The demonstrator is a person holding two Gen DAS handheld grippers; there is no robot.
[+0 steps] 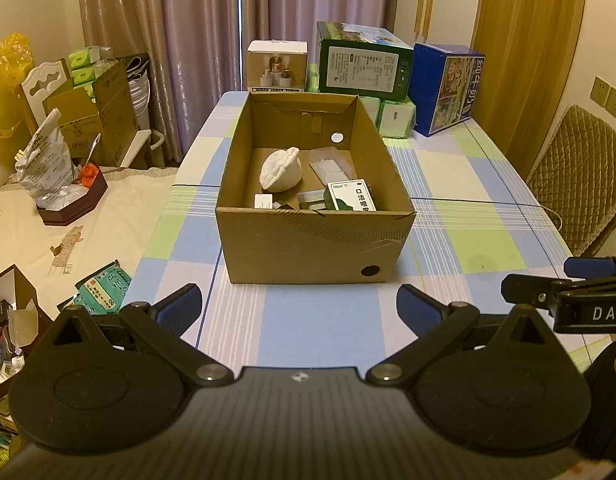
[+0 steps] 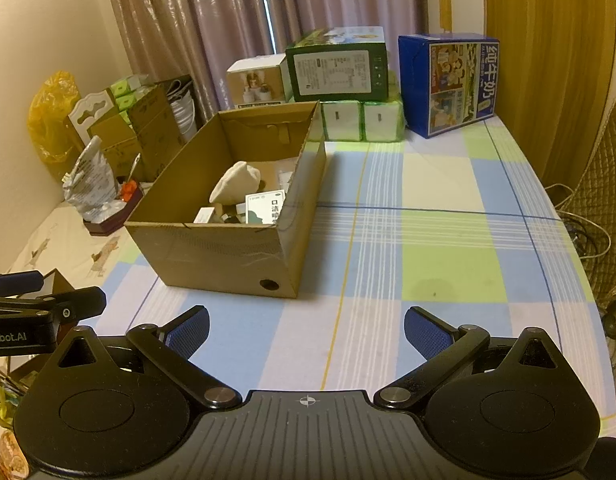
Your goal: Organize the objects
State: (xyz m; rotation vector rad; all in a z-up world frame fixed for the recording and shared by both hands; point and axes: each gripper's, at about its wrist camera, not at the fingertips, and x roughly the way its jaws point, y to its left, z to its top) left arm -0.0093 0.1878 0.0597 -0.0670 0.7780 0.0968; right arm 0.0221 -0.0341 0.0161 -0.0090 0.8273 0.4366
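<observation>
At the bottom of each view your claws sit low over the checked tabletop (image 1: 447,184). The left claw (image 1: 300,312) has its blue pads spread wide with nothing between them, and the right claw (image 2: 306,332) is likewise wide open and empty. In the left wrist view the right claw's tip pokes in at the lower right edge, so the two are close side by side.

Just beyond them, in the middle of the frame, stands the open cardboard box (image 1: 311,244). It lies straight ahead of the left claw, its long axis running away from you up the frame. In the right wrist view the box sits left of centre, so the left claw is probably the nearer and better lined up.

Inside, toward the near wall, you can see a green-and-white medicine carton (image 1: 351,196) and a small white packet (image 1: 263,201). Further in lies a white lumpy bundle (image 1: 281,174). No loose item shows on the cloth around the box, so the sorting looks largely done.

Farthest away, at the top of the frame, a dark green carton (image 1: 363,66) and a blue milk carton (image 1: 447,88) stand before the curtain (image 1: 196,40).
</observation>
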